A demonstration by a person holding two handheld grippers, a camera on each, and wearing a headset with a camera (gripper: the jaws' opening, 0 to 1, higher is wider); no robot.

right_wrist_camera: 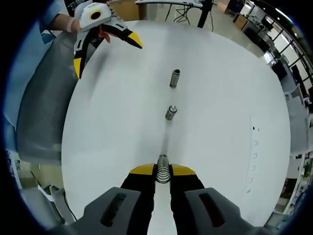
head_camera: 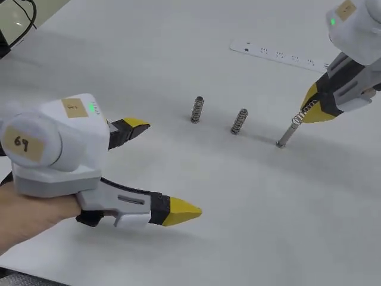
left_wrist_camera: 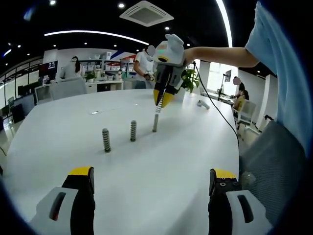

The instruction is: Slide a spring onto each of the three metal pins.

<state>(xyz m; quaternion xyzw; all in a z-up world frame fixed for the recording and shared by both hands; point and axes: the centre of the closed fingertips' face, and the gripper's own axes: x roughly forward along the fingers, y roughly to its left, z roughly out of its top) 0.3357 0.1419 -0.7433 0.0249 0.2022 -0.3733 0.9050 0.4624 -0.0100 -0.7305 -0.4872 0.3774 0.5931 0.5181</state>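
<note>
The head view is showing the right gripper (head_camera: 314,110) holding a tilted spring (head_camera: 305,111) against the top of the bare pin (head_camera: 286,136) on the table (head_camera: 238,196), near two sprung pins (head_camera: 197,109), while the right gripper view is showing its fingers (right_wrist_camera: 142,178) pinching that spring end-on, and the left gripper (head_camera: 166,167) is hovering with fingers spread wide, gripping nothing.

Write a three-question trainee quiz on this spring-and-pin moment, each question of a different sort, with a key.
1. True or false: the left gripper is shut on a spring.
2. In the head view, which pin shows a bare metal shaft? A the left one; B the middle one; C the right pin.
3. Fill in: the right gripper is shut on a ____ at the right pin's top.
Key: 1 false, its jaws stand open and empty; 2 C; 3 spring.
</note>
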